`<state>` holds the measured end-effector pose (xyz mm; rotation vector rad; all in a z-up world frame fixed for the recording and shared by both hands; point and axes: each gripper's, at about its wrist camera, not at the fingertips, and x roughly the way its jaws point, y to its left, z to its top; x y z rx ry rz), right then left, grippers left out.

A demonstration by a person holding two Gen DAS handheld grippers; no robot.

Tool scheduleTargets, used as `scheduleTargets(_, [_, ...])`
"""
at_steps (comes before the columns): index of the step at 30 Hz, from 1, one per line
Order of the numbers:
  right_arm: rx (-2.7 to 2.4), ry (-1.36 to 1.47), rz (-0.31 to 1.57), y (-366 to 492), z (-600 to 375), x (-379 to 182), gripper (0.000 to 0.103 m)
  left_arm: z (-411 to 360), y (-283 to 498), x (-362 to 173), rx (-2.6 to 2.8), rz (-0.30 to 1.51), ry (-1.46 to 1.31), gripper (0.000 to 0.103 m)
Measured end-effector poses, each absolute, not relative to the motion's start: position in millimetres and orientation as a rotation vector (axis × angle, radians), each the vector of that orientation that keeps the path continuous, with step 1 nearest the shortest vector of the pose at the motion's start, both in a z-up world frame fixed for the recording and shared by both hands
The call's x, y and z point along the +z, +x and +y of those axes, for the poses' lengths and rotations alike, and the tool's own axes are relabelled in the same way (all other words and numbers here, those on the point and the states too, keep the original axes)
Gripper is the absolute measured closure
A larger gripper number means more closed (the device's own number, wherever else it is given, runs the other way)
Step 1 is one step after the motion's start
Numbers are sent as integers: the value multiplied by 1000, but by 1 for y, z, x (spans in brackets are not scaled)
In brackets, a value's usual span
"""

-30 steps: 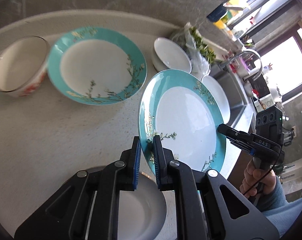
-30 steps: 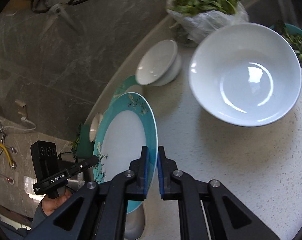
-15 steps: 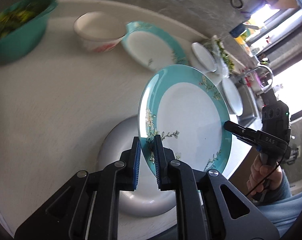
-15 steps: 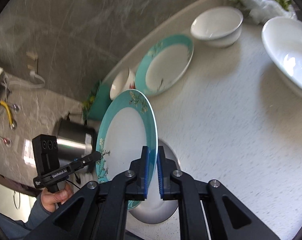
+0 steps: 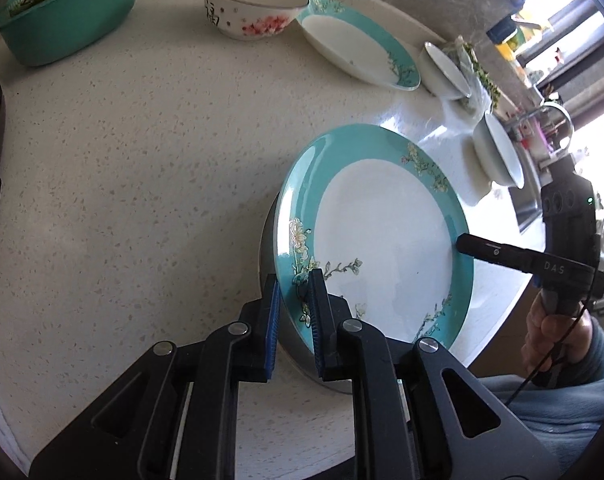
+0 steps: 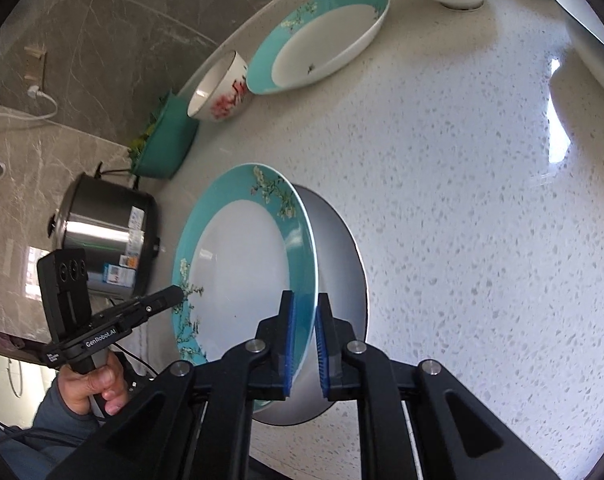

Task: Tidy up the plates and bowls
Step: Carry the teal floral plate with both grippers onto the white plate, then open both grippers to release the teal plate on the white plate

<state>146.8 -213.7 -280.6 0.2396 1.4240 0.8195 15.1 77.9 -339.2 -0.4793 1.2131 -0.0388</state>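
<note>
A teal-rimmed plate with flower sprigs hangs tilted between both grippers. My left gripper is shut on its near rim. My right gripper is shut on the opposite rim, and its dark finger shows at the plate's right edge in the left wrist view. Directly under the held plate a plain white plate lies on the counter, mostly hidden. I cannot tell whether the two touch. A second teal plate sits at the back beside a floral bowl.
A green basin of greens stands at the far left. A small white bowl and a large white bowl stand toward the sink. A steel rice cooker sits left of the plates. The counter's front edge is close.
Both grippers carried the teal plate across the counter and downward. It now hangs low over the white plate, and the back dishes have shifted away in view.
</note>
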Motion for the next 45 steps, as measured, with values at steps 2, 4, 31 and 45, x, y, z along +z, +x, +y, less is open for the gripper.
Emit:
scheduleTargets(2, [814, 230, 1426, 144, -213, -283, 92, 78, 10, -345, -41, 1222, -474, 91])
scheduleTargets(4, [809, 215, 1423, 142, -212, -284, 92, 76, 11, -349, -44, 1230, -465, 90])
scheduleTargets(31, [762, -145, 1325, 116, -188, -276, 82, 59, 44, -340, 6, 1212, -349, 91])
scheduleTargets(45, [742, -90, 1292, 137, -210, -258, 65, 80, 106, -310, -59, 1083, -543, 47])
